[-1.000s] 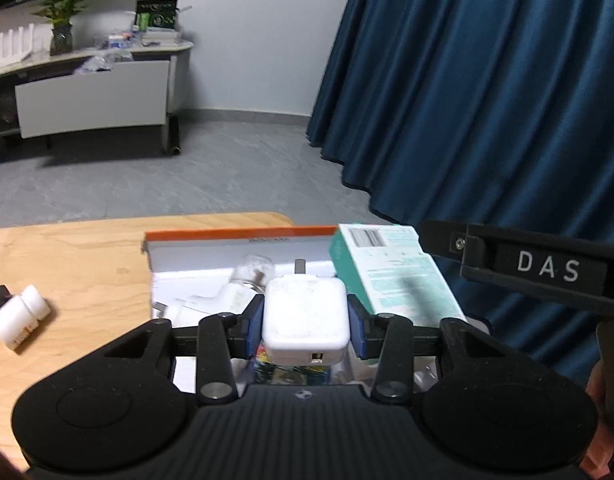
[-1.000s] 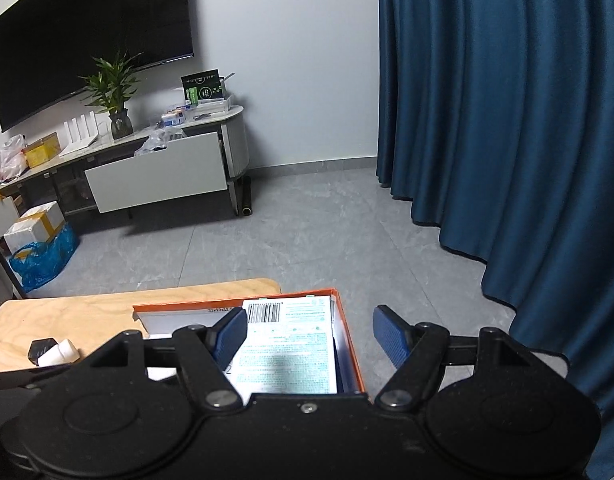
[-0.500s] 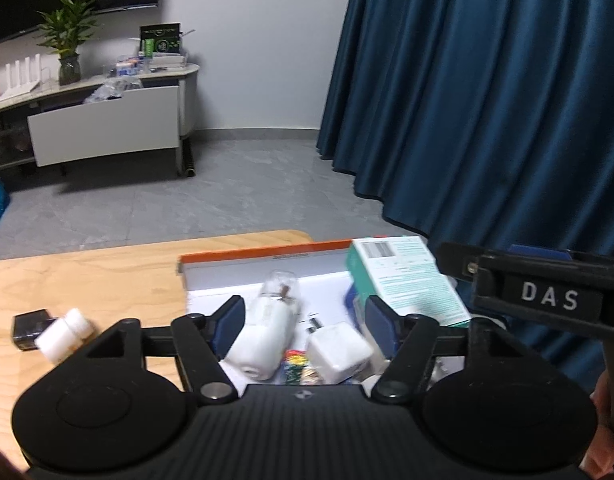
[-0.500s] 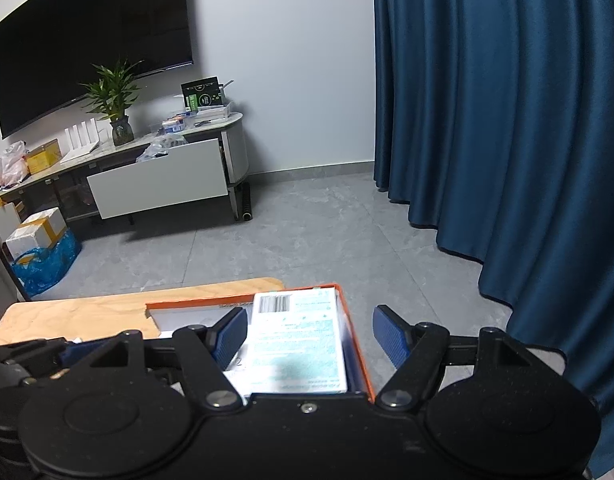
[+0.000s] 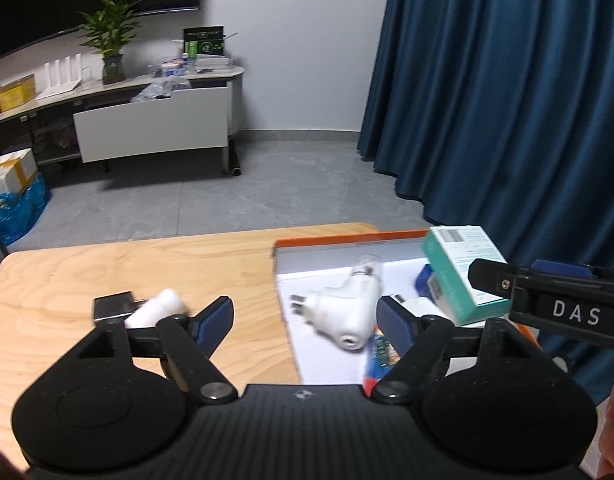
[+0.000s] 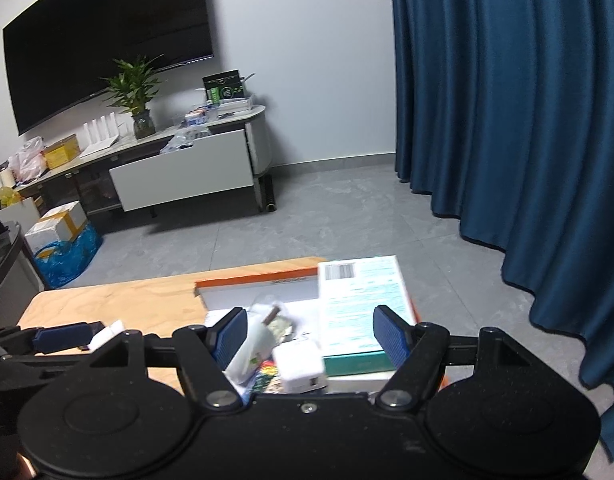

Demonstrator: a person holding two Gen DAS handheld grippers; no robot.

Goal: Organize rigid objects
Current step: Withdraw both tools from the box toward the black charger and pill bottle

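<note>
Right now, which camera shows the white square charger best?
The right wrist view: the white square charger lies whole in the orange box, port facing the camera. The left wrist view shows only a sliver behind the left claw's finger.

Orange-rimmed tray (image 5: 347, 239), teal box (image 6: 359, 312), white charger (image 6: 301, 366).

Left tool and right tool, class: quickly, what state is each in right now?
Left tool: open, holding nothing; jaws have just been opening.
Right tool: open, holding nothing, over the box.
</note>
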